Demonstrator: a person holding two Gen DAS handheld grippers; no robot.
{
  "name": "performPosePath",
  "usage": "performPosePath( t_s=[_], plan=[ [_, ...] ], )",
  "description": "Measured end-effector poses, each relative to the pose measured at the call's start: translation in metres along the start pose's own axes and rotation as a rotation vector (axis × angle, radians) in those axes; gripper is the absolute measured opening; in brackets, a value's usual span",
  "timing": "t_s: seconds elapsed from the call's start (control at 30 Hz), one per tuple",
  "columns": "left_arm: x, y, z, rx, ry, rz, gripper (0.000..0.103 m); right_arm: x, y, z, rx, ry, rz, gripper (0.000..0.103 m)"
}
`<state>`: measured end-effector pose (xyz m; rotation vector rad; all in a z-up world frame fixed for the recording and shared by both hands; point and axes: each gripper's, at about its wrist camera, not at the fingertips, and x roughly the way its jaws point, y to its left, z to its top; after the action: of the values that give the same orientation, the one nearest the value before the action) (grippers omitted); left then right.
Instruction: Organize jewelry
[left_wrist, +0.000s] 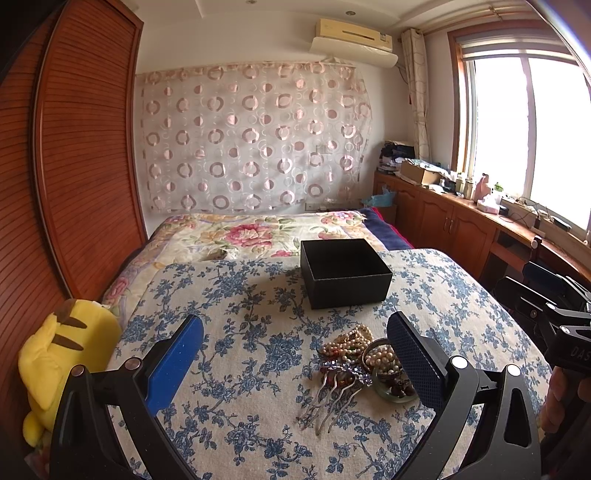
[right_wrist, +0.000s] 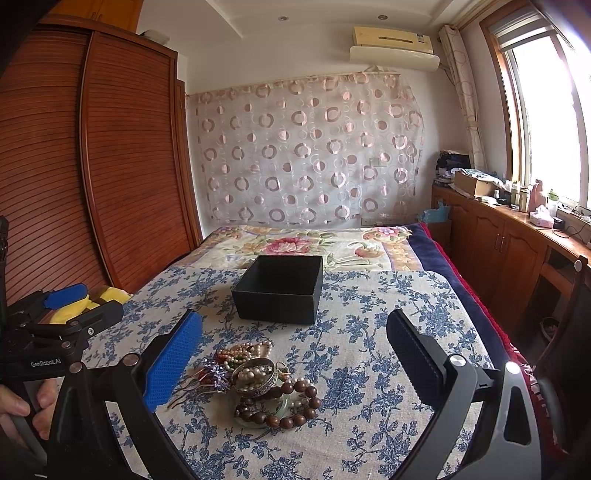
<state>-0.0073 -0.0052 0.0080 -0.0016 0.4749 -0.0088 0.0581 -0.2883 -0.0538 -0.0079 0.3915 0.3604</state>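
A pile of jewelry (left_wrist: 364, 363) lies on the blue-flowered cloth (left_wrist: 236, 373): pearl strings, a silver bangle, a purple hair comb (left_wrist: 332, 391) and a glass bangle. In the right wrist view the pile (right_wrist: 258, 380) also shows a brown wooden bead bracelet (right_wrist: 295, 406). An empty black box (left_wrist: 345, 271) stands behind it, also in the right wrist view (right_wrist: 280, 288). My left gripper (left_wrist: 295, 339) is open, hovering before the pile, empty. My right gripper (right_wrist: 295, 338) is open and empty above the pile.
A yellow plush toy (left_wrist: 62, 354) lies at the bed's left edge by the wooden wardrobe (left_wrist: 74, 166). A floral quilt (left_wrist: 258, 232) covers the far bed. Wooden cabinets (left_wrist: 454, 218) with clutter run under the window at right.
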Motion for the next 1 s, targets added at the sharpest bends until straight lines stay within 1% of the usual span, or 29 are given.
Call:
performPosePath(
  t_s=[1.0],
  plan=[
    [0.0008,-0.0024,-0.0023,-0.001,-0.006,-0.003,0.097,-0.0004,-0.0007,0.0005,0.001,-0.004,0.002,0.101]
  ],
)
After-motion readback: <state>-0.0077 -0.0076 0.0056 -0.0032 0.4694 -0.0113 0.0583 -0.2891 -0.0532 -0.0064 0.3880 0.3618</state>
